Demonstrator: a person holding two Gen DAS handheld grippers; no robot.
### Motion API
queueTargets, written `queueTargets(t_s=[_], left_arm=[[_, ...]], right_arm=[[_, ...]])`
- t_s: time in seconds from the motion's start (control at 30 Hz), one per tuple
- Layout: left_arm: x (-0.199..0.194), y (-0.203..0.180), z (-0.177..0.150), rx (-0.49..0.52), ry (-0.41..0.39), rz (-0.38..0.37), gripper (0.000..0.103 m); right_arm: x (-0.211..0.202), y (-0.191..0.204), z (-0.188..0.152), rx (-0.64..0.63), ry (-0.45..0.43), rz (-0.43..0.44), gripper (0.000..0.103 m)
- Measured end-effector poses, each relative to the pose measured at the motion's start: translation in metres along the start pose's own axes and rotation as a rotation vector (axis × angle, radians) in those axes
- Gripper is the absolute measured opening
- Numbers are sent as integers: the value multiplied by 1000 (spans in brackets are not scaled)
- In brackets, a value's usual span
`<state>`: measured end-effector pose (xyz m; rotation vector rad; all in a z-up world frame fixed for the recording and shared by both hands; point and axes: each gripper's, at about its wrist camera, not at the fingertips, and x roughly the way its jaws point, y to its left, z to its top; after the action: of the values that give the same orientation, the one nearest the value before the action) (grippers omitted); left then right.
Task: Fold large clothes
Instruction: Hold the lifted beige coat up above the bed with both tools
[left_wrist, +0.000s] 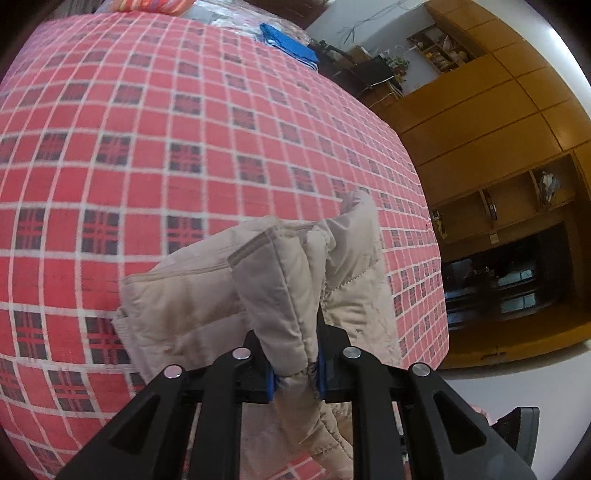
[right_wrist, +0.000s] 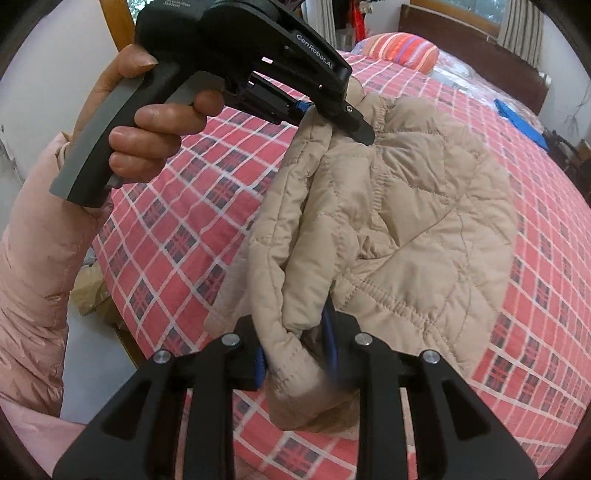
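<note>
2 grippers each clamped the beige quilted jacket (left_wrist: 258, 295) above the red checked bedspread (left_wrist: 147, 129). Left wrist view: the left gripper (left_wrist: 295, 373) was closed on a bunched padded edge, blue pads pressed against the fabric, the rest draped toward the bed. Right wrist view: the right gripper (right_wrist: 297, 360) pinched a rolled hem; the jacket spread over the bedspread, and a hand (right_wrist: 147, 129) held the left gripper, closed on another edge.

A bed (right_wrist: 177, 236) covered in a red plaid sheet (left_wrist: 155, 155). A beige quilted jacket (right_wrist: 417, 221) partly lies on it, with a striped pillow (right_wrist: 402, 48) at the headboard end and folded blue cloth (left_wrist: 291, 44) beside clear plastic.
</note>
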<state>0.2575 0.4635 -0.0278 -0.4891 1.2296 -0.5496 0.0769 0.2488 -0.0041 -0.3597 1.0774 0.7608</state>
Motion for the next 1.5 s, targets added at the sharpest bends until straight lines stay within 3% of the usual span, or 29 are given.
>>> queueTargets(t_s=[0.27, 0.33, 0.47, 0.53, 0.7, 0.8, 0.97, 1.03, 1.13, 1.33, 1.5], left_arm=[[30, 55, -13, -54, 39, 20, 16], [35, 63, -13, -69, 40, 6, 17], [36, 65, -13, -67, 33, -5, 18], [36, 62, -15, -51, 27, 10, 18], [34, 61, -15, -48, 22, 12, 18], [33, 59, -16, -47, 19, 12, 19], [30, 58, -20, -46, 8, 24, 20], [28, 58, -22, -45, 3, 31, 20], [24, 57, -22, -44, -8, 39, 19], [-10, 39, -27, 38, -95, -10, 18], [-11, 62, -35, 17, -82, -4, 18]], right_arm=[[48, 4, 2, 29, 80, 57, 26], [52, 2, 4, 35, 98, 76, 32], [37, 4, 7, 20, 81, 80, 42], [19, 5, 7, 11, 61, 97, 60], [-14, 14, -5, -29, 14, 74, 64], [-10, 19, -14, -35, 34, 42, 65], [11, 15, -15, -9, 51, 42, 51], [15, 14, -14, -16, 47, 58, 33], [16, 18, -12, -31, 42, 58, 20], [-4, 40, -11, -86, -13, 19, 18], [18, 53, -16, -96, 35, 33, 18]])
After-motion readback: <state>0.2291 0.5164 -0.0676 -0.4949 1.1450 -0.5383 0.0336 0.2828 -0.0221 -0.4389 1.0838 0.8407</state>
